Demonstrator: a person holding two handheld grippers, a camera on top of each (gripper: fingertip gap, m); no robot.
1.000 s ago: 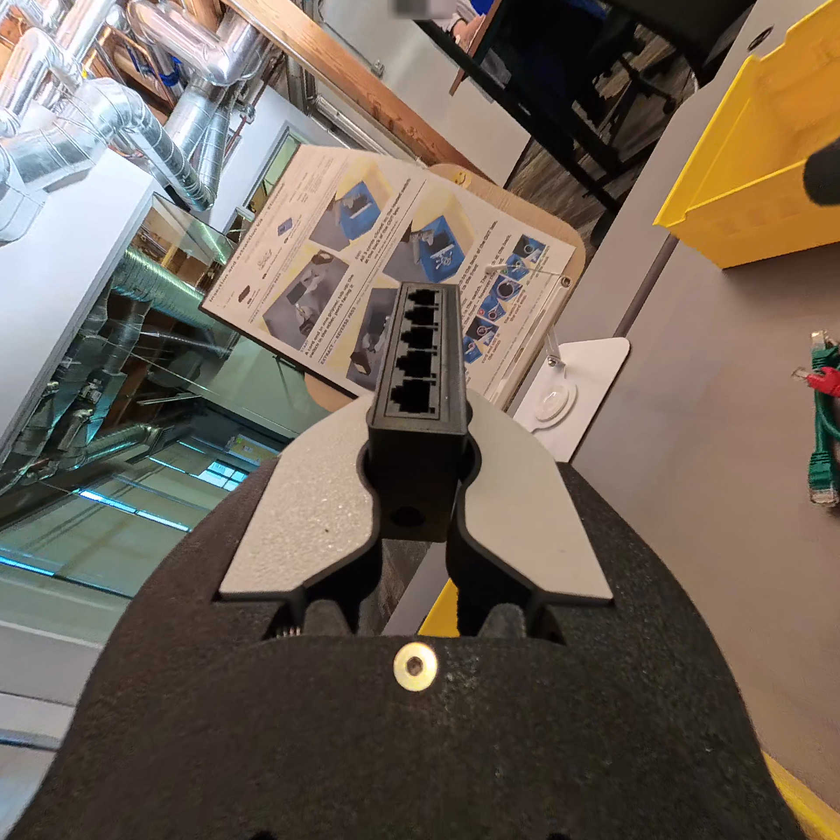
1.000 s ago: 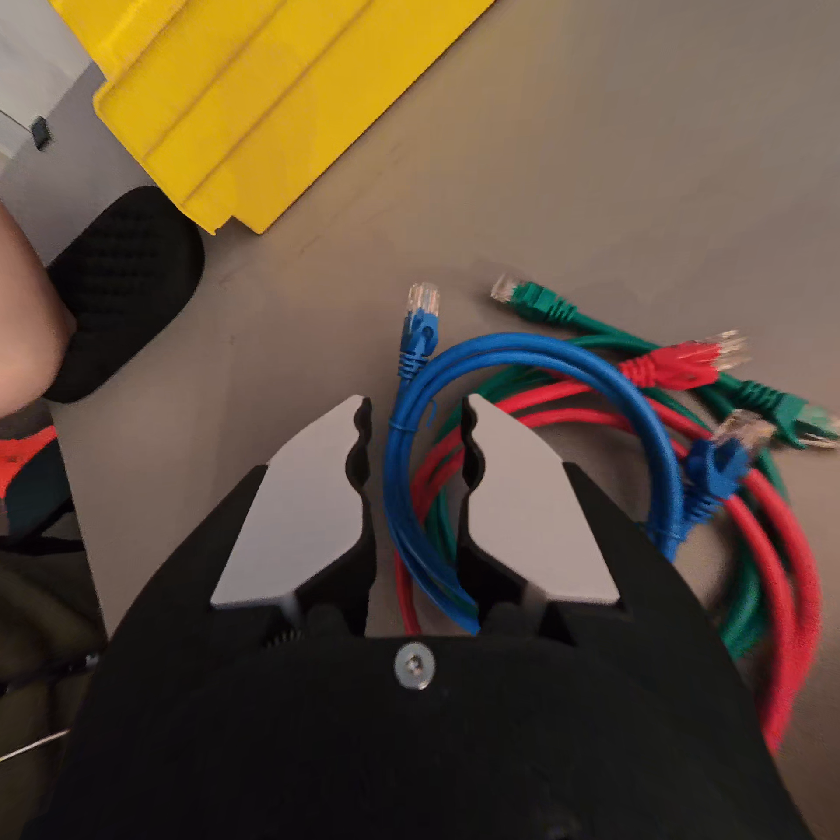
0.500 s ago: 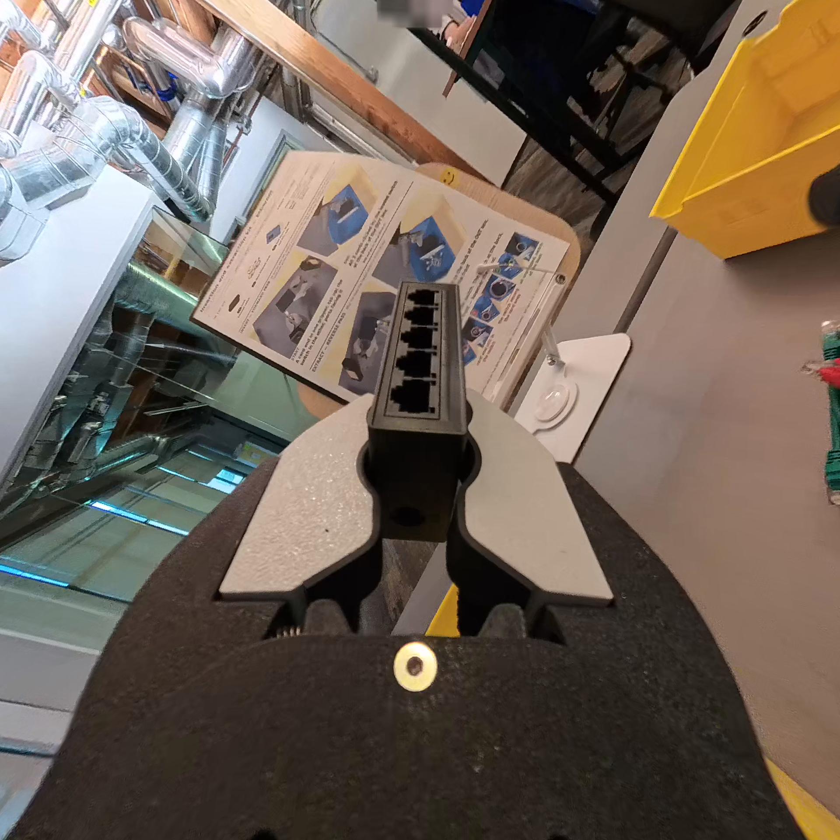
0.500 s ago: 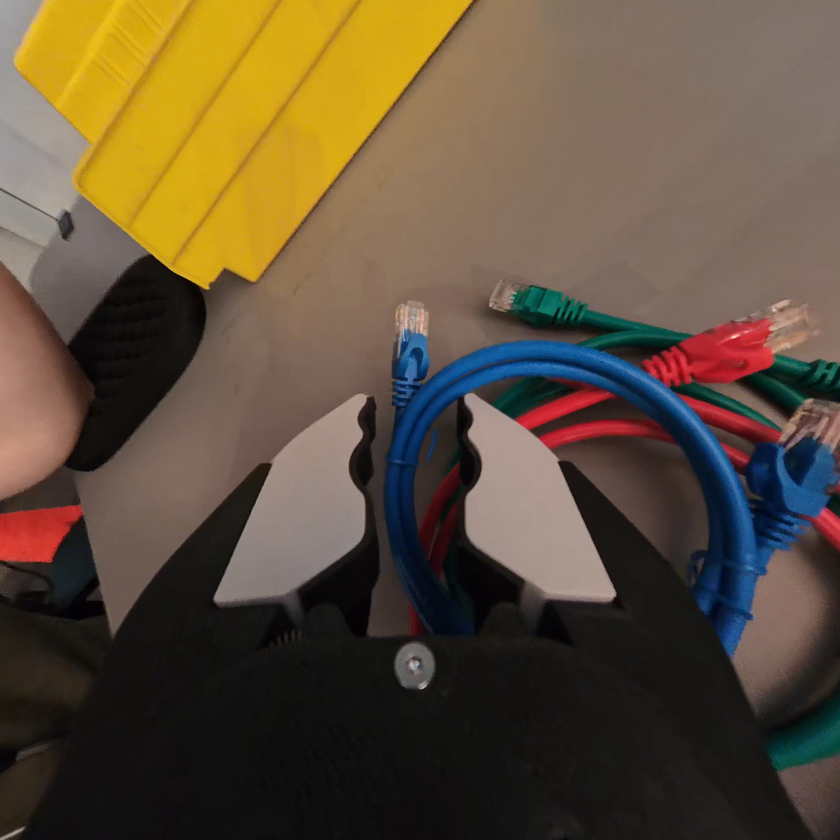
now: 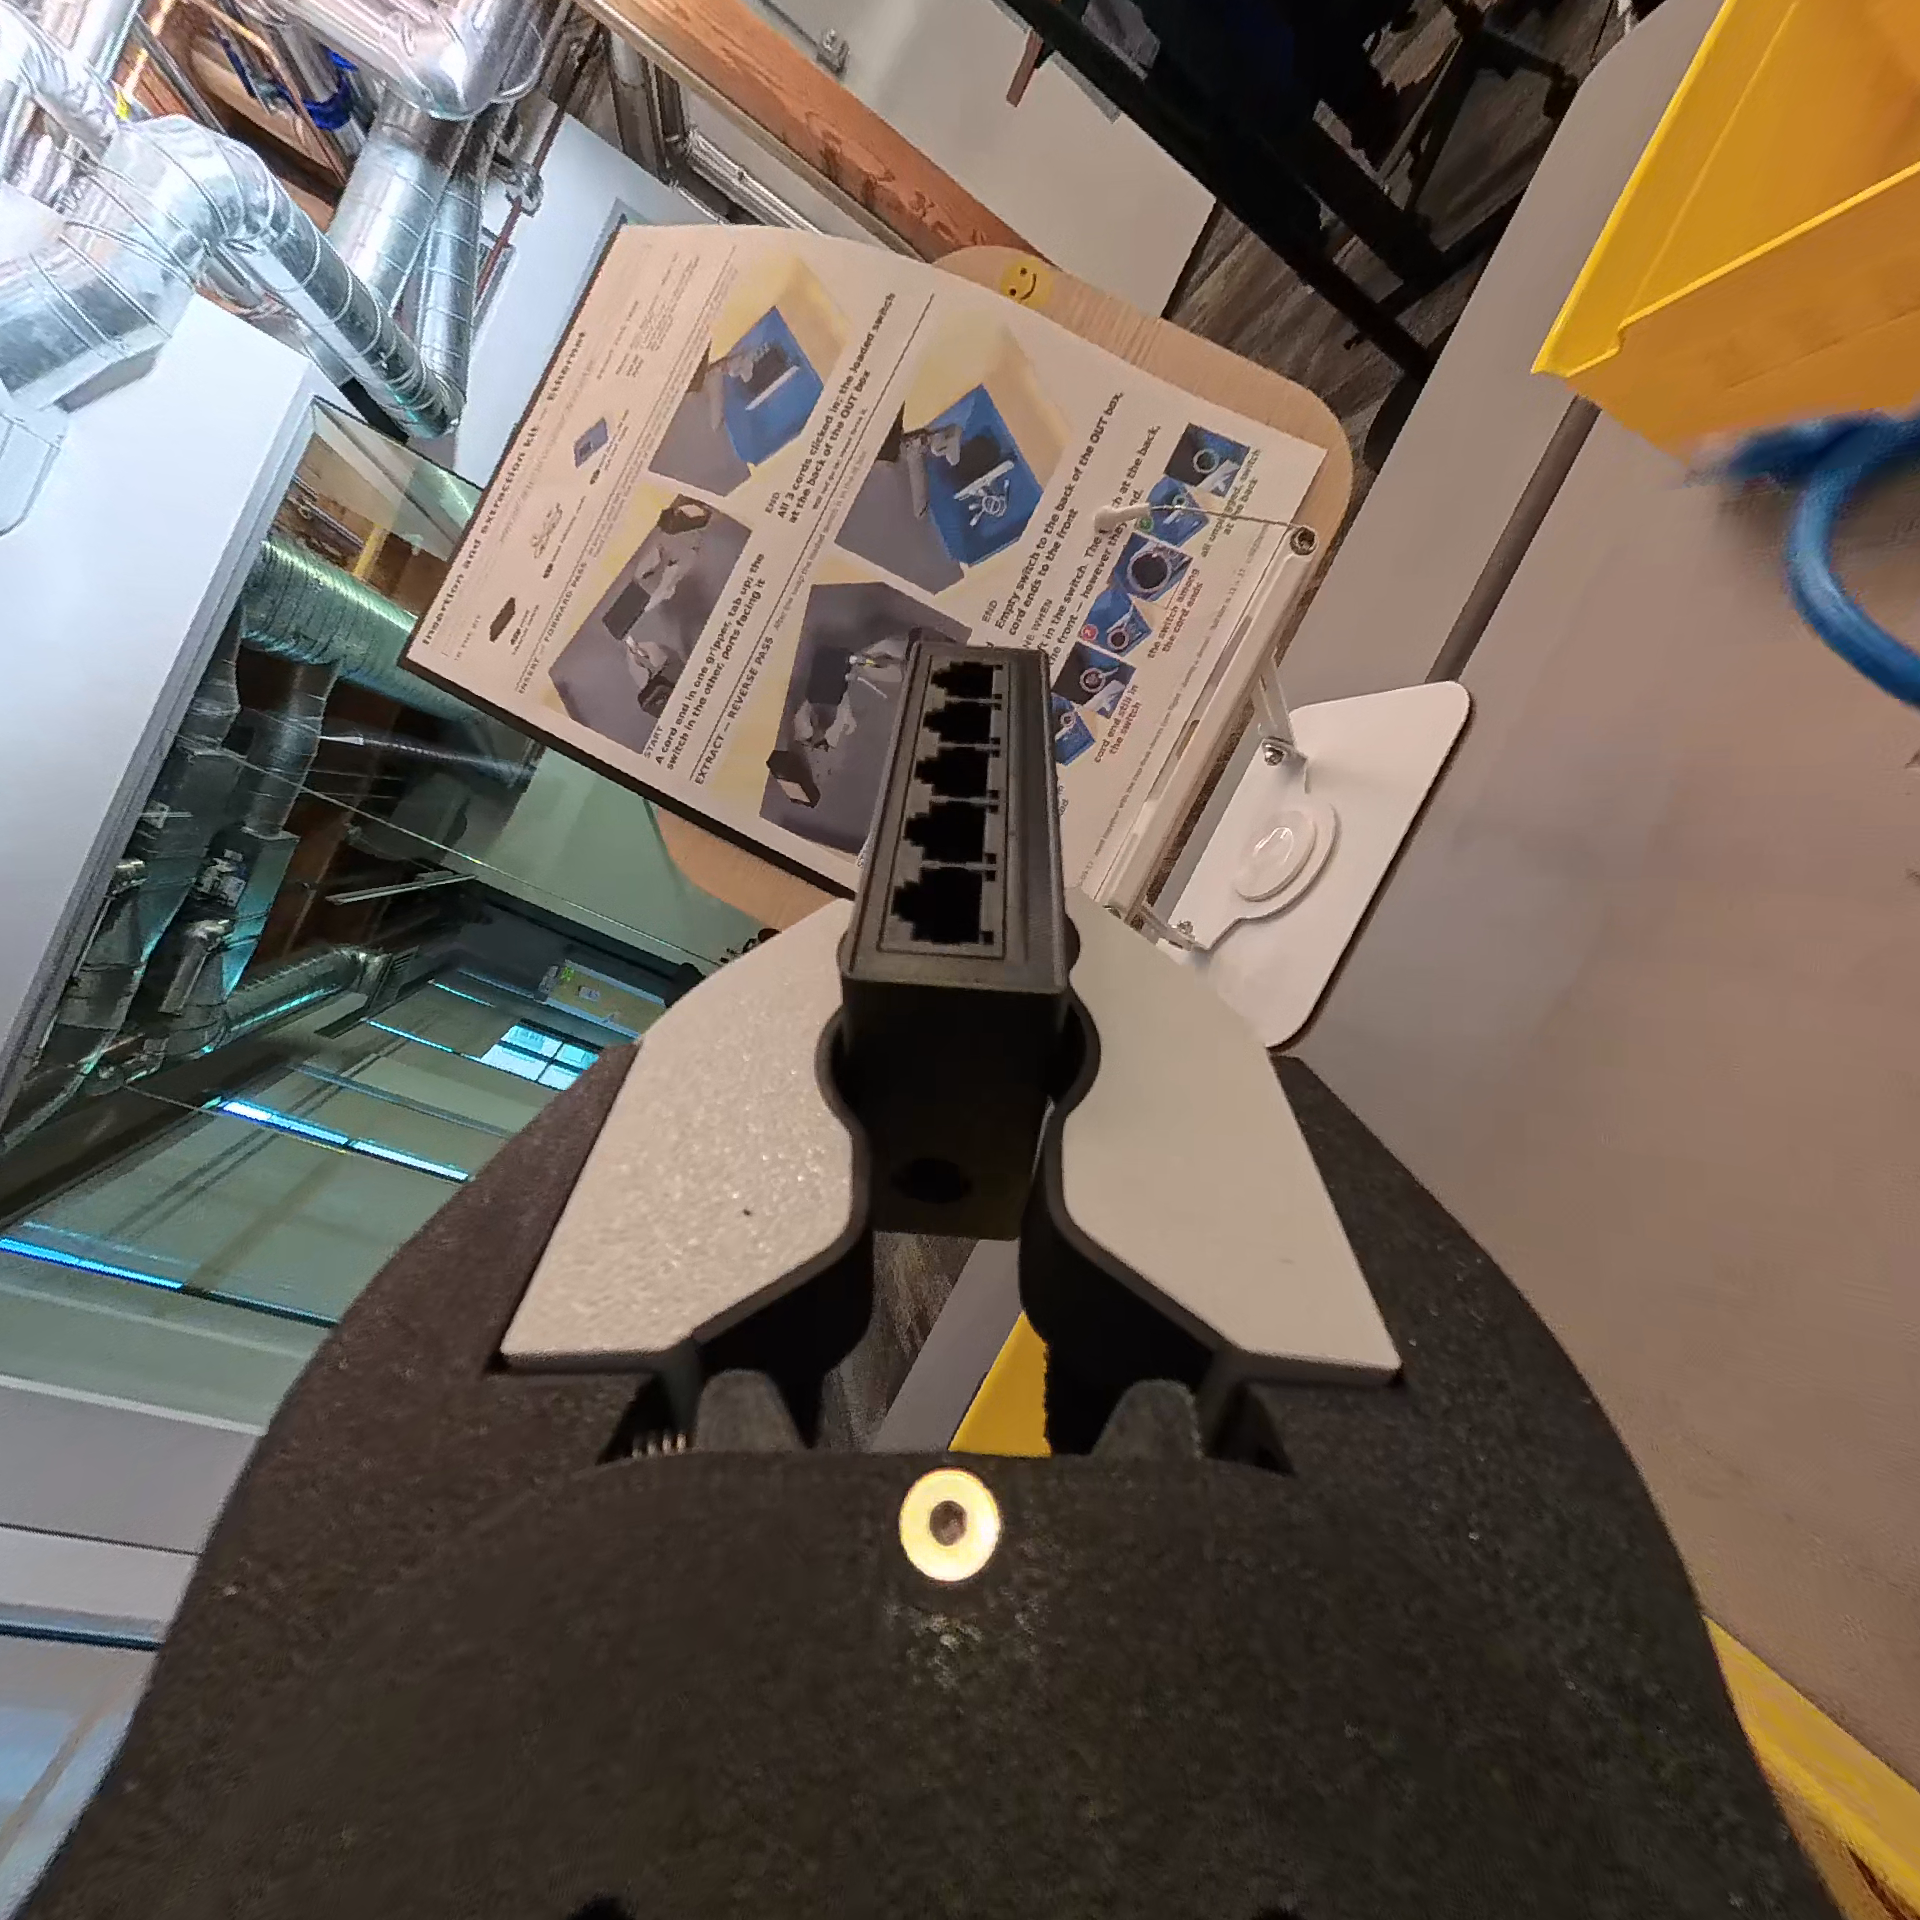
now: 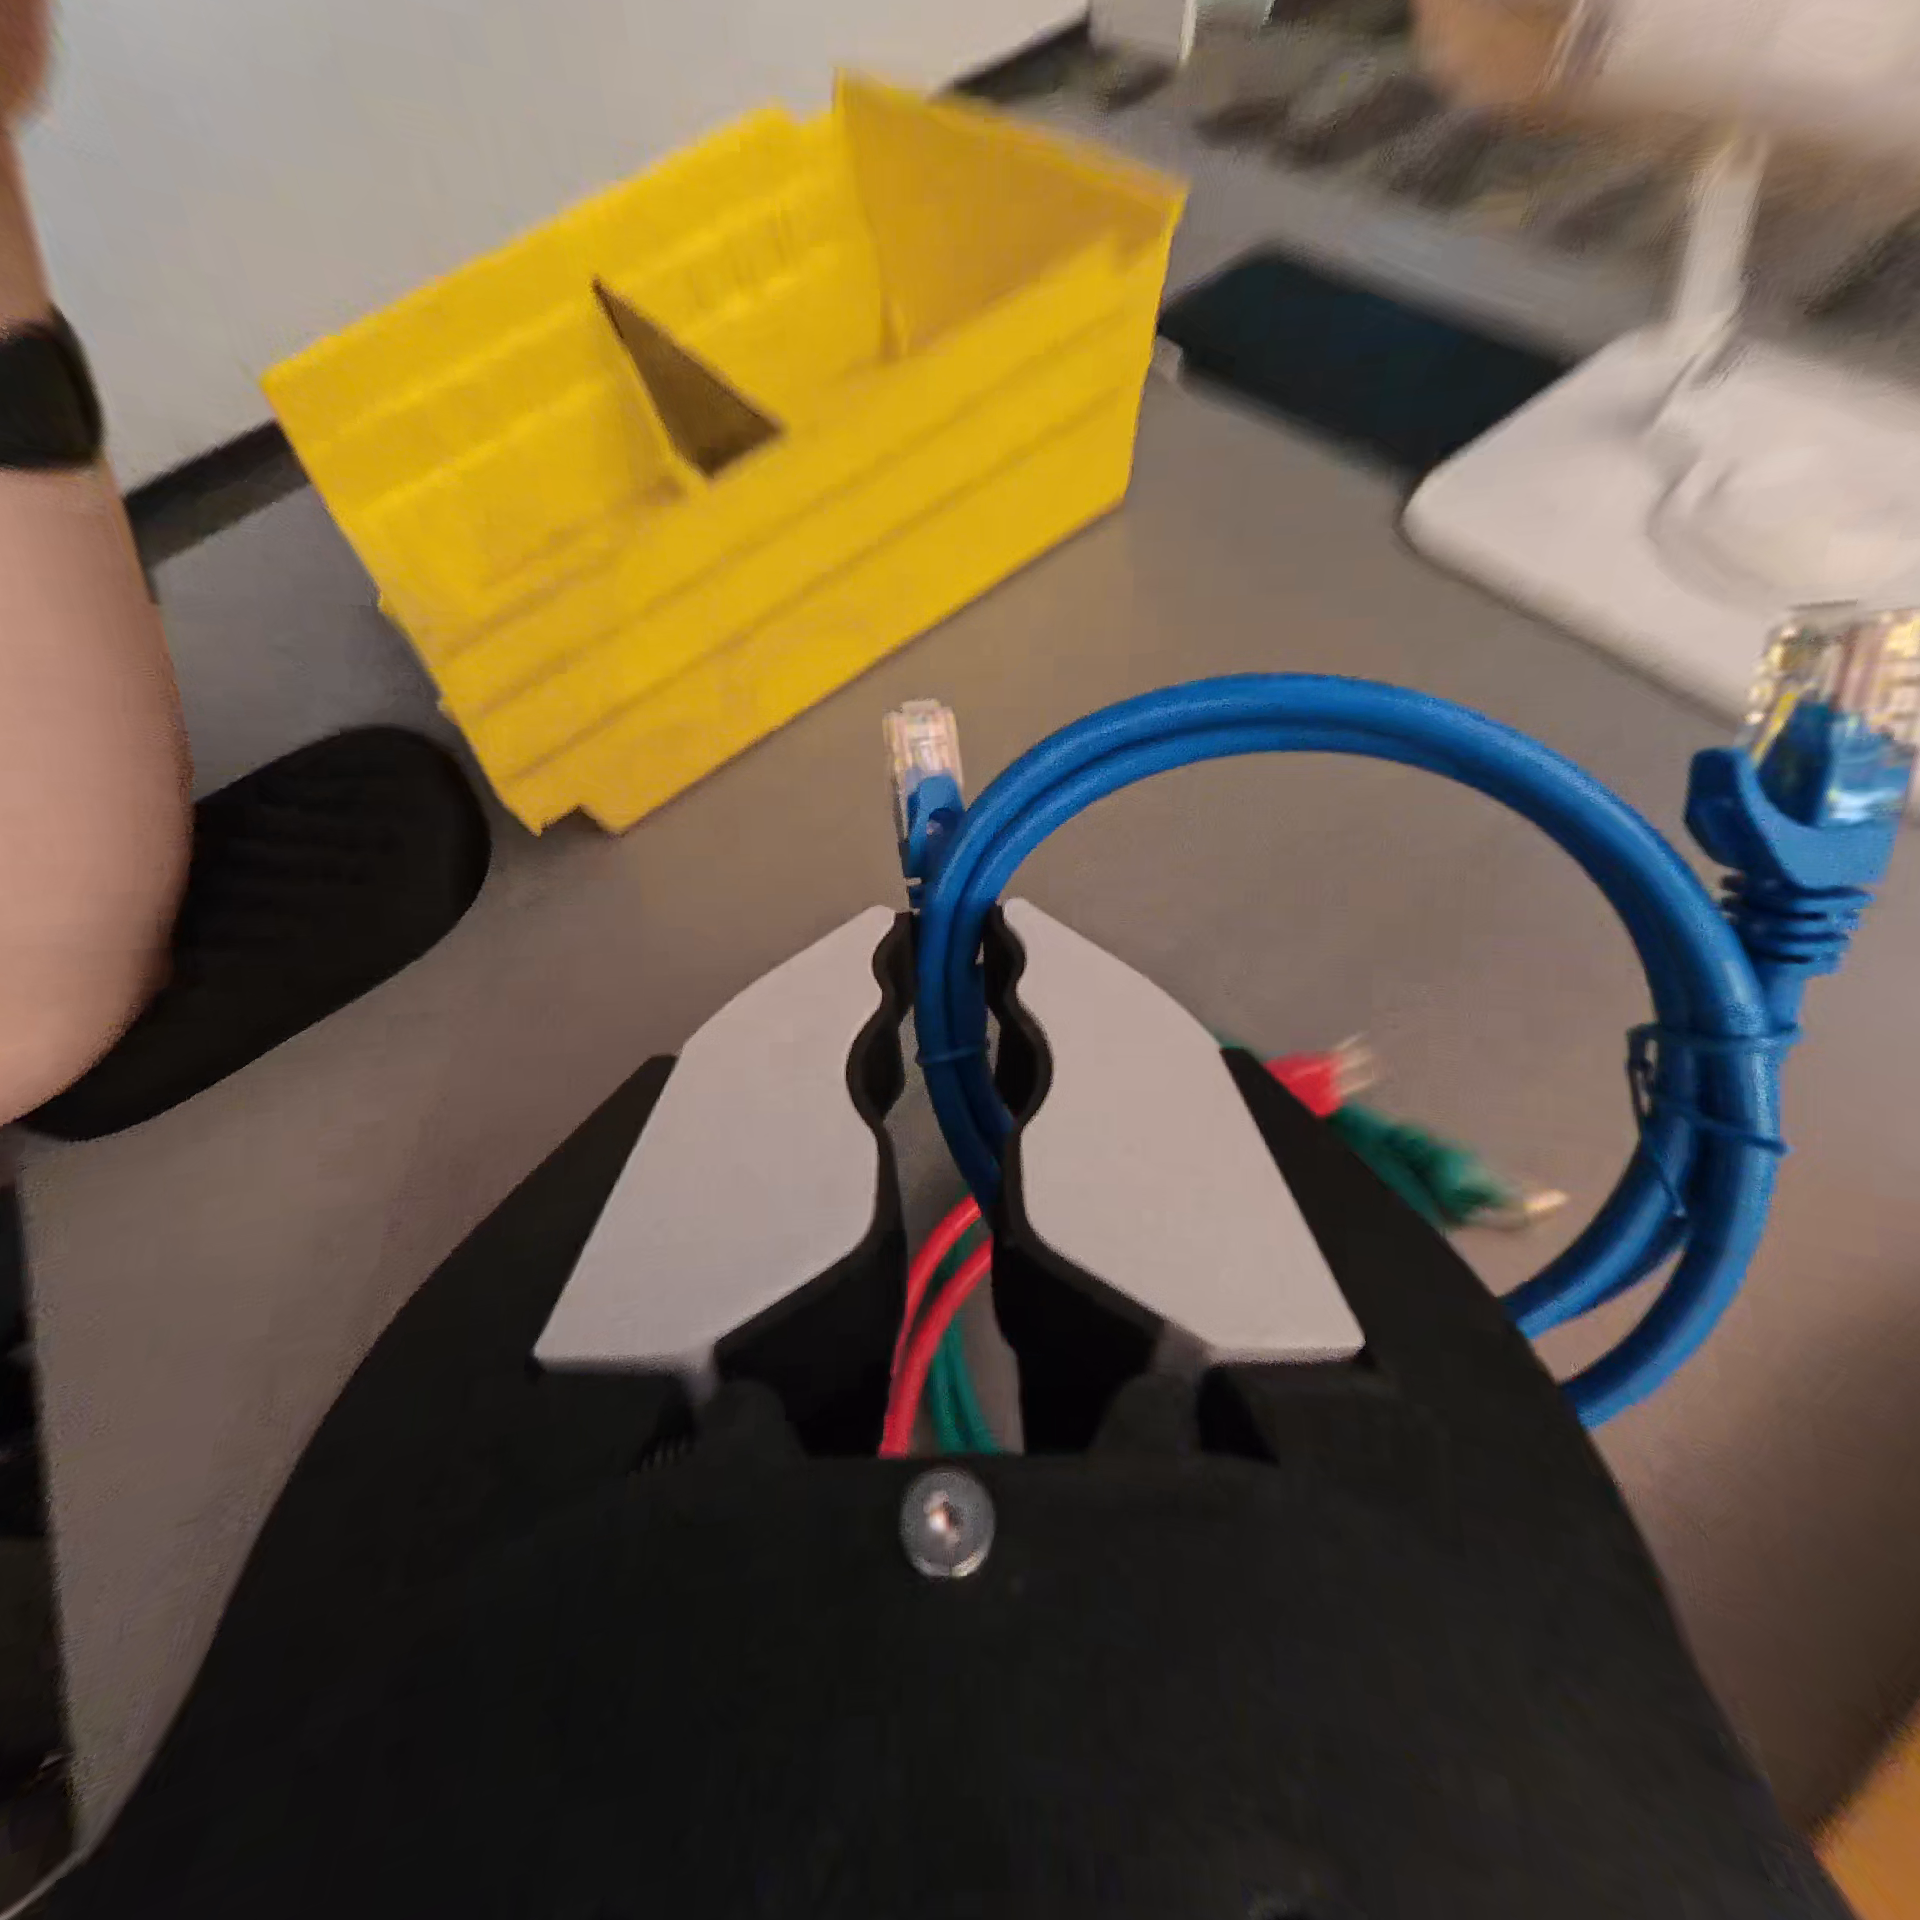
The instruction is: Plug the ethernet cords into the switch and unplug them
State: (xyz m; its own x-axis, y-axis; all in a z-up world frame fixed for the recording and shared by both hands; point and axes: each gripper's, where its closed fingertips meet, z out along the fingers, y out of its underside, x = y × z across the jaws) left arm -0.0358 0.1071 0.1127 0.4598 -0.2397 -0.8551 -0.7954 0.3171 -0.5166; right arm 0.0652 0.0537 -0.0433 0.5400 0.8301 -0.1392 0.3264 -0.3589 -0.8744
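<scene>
My left gripper (image 5: 954,1029) is shut on a black switch (image 5: 961,831) and holds it in the air, its row of empty ports facing the camera. My right gripper (image 6: 951,920) is shut on the coiled blue ethernet cord (image 6: 1351,717) and holds it above the grey table (image 6: 1195,582). One clear plug (image 6: 920,743) of the blue cord sticks out past the fingertips; the other plug (image 6: 1813,748) hangs at the right. The blue cord also shows blurred at the right edge of the left wrist view (image 5: 1839,540). Red (image 6: 1320,1070) and green (image 6: 1455,1174) cords lie on the table below.
A yellow bin (image 6: 748,436) stands on the table ahead, also in the left wrist view (image 5: 1766,260). A white stand base (image 6: 1683,520) (image 5: 1340,821) carries an instruction board (image 5: 831,520). A person's arm (image 6: 73,790) and the other gripper's black body (image 6: 312,904) are at the left. About 20 cm separates my left fingertips from my right.
My right gripper has shut on the blue cord and lifted it off the table, tilting up toward the yellow bin. The left gripper still holds the switch, turned slightly.
</scene>
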